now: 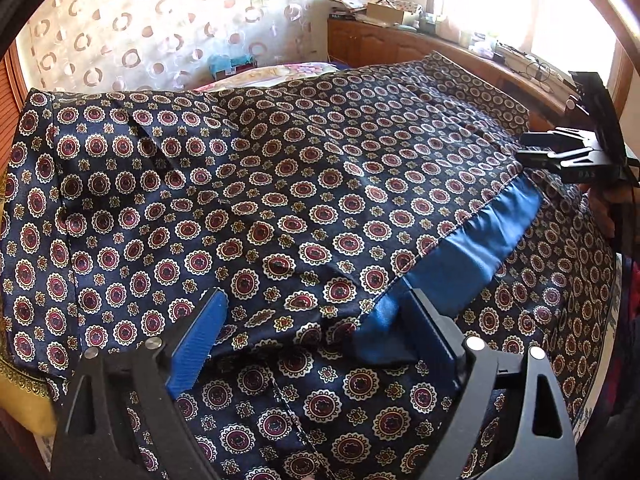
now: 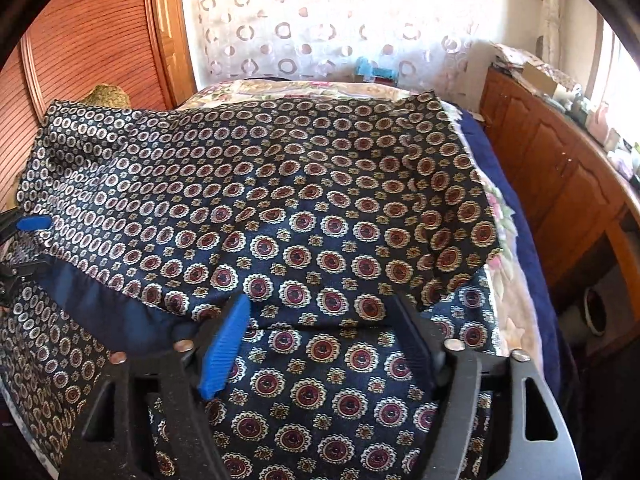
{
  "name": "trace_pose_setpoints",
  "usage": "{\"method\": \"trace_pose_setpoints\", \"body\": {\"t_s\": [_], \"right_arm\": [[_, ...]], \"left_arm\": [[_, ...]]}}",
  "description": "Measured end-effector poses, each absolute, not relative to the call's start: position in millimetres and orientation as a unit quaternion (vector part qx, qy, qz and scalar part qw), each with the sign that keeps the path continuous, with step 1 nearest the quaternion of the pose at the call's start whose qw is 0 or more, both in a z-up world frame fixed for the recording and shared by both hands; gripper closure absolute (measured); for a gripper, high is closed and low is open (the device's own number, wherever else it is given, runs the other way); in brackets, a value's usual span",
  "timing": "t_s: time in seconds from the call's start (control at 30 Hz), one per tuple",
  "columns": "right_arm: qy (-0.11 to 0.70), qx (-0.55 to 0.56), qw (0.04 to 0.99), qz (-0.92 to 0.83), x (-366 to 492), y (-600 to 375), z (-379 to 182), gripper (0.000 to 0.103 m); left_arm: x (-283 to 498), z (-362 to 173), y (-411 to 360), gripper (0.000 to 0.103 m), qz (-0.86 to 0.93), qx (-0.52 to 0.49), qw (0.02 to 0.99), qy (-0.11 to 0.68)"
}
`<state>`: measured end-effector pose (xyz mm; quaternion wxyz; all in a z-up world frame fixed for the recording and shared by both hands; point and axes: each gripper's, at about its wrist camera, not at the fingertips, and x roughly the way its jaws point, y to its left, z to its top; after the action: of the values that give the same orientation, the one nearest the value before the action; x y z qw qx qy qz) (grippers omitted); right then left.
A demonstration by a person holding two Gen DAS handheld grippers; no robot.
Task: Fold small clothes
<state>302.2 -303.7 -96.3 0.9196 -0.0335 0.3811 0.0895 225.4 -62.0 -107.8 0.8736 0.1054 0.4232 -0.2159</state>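
I judge one fold just laid: the patterned garment [image 1: 280, 184] lies doubled across the bed [image 2: 520, 280], its blue-lined edge [image 1: 472, 248] turned over near me. My left gripper [image 1: 316, 320] stands released, the fold's edge between its fingers but unpressed; my right gripper [image 2: 324, 316] is likewise spread over the near edge, gripping nothing. Next I'd need to pick fresh corners for a crosswise fold. Far left a wooden door [image 2: 92, 40]; behind, a ring-patterned curtain [image 2: 340, 20]; right, a cluttered cabinet [image 2: 560, 160].
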Motion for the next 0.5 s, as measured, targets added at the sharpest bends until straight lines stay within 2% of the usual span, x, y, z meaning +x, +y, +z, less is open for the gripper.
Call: {"method": "trace_pose_setpoints", "body": {"t_s": [0.13,0.23,0.5], "right_arm": [[0.389,-0.042,0.917,0.083,307,-302,-100,0.008],[0.395,-0.039,0.914,0.085,310,-304,-102,0.003],[0.405,-0.043,0.909,0.086,315,-304,-103,0.002]], "left_arm": [[228,-108,-63,0.013,-0.214,0.106,0.874,0.423],[228,-108,-63,0.013,-0.214,0.105,0.874,0.423],[227,-108,-62,0.013,-0.21,0.102,0.875,0.424]]}}
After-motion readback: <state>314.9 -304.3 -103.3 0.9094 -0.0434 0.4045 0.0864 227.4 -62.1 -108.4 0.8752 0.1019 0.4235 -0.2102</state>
